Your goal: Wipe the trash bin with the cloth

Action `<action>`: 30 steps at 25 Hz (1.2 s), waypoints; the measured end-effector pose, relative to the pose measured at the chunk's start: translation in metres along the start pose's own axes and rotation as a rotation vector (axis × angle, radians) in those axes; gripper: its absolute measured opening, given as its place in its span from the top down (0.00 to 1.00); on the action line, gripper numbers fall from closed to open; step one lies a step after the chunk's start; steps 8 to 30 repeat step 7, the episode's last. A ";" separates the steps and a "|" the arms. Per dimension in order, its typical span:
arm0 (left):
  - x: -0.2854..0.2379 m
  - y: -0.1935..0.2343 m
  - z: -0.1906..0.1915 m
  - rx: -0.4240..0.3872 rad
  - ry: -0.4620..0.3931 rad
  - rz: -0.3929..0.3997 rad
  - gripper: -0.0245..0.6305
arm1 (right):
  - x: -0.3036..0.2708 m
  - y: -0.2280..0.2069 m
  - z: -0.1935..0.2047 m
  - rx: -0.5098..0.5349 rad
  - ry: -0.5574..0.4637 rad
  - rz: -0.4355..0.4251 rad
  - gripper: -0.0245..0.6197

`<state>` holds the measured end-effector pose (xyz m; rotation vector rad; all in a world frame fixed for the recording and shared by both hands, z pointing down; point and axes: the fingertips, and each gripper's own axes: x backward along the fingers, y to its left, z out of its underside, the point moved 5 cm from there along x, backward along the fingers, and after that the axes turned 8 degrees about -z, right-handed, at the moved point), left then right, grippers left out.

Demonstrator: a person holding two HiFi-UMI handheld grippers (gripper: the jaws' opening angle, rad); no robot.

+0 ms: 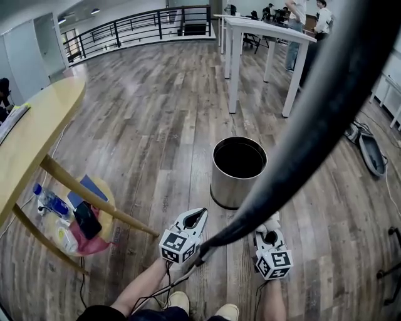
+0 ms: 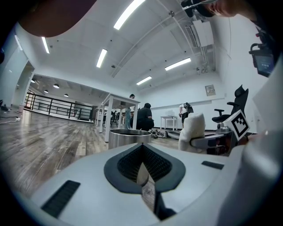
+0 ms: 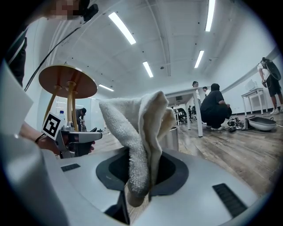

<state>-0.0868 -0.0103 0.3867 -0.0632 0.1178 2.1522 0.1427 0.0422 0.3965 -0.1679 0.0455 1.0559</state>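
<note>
Cannot follow the right gripper [image 3: 140, 176] fully in the head view: crossed by a thick, blurred dark band [image 1: 326, 110] sweeping from the upper right corner down to between the two grippers, leaving only its near end and a white scrap of the cloth [image 1: 270, 221] in sight. Cannot see into the trash bin [image 1: 227, 188] past a dark interior; nothing legible inside. In the right gripper view, mostly masked behind the cloth, with just a sliver of metal wall to the right.

Clamped in the right gripper's closed jaws: the cloth [image 3: 135, 141], off-white terry, folded and bunched, rising in two thick lobes. Held near the bin's base on its near right side, apart from it as seen in the left gripper view.

Left gripper [image 2: 142, 165] closed on nothing, tips together, only a slit of floor [image 1: 156, 113] showing between; aimed toward the bin, just left of the right gripper.

As for the bin: round, open-topped, brushed metal, upright on the wooden floor, just beyond both grippers.

On the left, a pale wooden counter [image 1: 31, 135], cut off by the frame edge. Below it, a low round stand [image 1: 108, 216] loaded with bottles, a dark flat item, something blue and something pink, too small to name. Far off, white tables [image 1: 263, 30], people [image 1: 322, 19] and a black railing [image 1: 125, 28].
</note>
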 end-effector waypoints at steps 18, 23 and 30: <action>0.002 -0.004 -0.001 -0.002 -0.003 0.008 0.97 | 0.004 0.002 0.001 0.001 0.002 0.001 0.82; 0.002 -0.004 -0.001 -0.002 -0.003 0.008 0.97 | 0.004 0.002 0.001 0.001 0.002 0.001 0.82; 0.002 -0.004 -0.001 -0.002 -0.003 0.008 0.97 | 0.004 0.002 0.001 0.001 0.002 0.001 0.82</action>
